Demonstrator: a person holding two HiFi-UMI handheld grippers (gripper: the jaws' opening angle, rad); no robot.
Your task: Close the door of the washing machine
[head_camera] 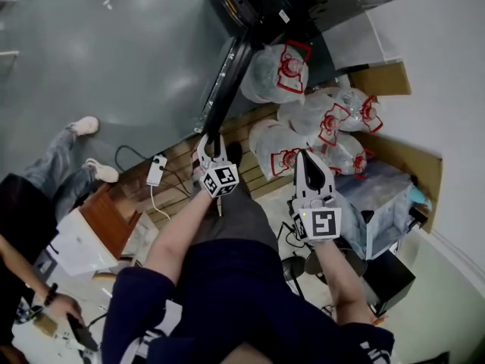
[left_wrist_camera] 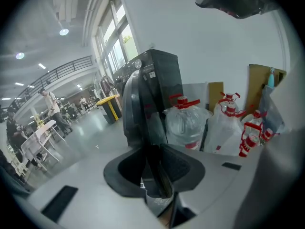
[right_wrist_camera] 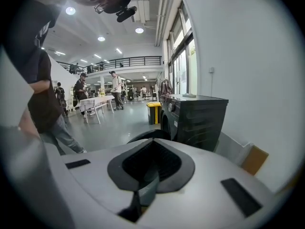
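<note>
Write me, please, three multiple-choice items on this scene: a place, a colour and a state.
1. Where do the water bottles lie? A inside the drum; B beside the washing machine, by the wall; C on a table.
2. What colour is the washing machine? A white; B black; C red.
3. The door is: A open; B shut; C taken off.
B, they crowd the machine's side; B, its casing is black; A, it stands swung out, its edge between the left tool's jaws.
</note>
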